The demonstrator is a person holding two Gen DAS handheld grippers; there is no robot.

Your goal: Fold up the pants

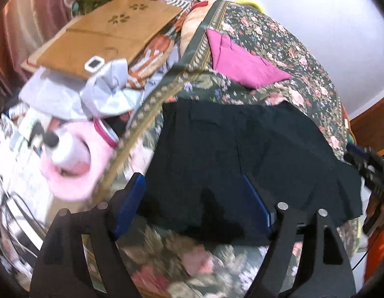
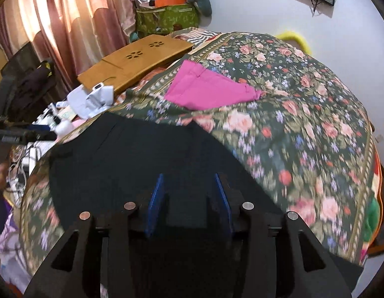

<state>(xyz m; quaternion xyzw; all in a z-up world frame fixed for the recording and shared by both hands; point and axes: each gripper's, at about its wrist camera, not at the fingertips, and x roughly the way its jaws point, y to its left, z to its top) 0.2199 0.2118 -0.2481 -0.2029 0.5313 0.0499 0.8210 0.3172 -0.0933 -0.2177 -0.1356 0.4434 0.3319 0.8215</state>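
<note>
Pants (image 1: 241, 154) looked pretty much folded flat on the bedspread (image 2: 291, 129), both grippers (image 1: 194, 198) (image 2: 189, 198) spread apart with nothing pinched, maybe one more fold left.

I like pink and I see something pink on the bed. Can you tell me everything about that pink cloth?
The pink cloth is a bright magenta piece of fabric, soft and matte like cotton. It is folded flat into a slanted, roughly four-sided shape with neat edges and a visible seam near one corner. It lies on the flowered bedspread, beyond the black pants and not touching them. Nothing rests on it, and neither gripper is near it.
</note>
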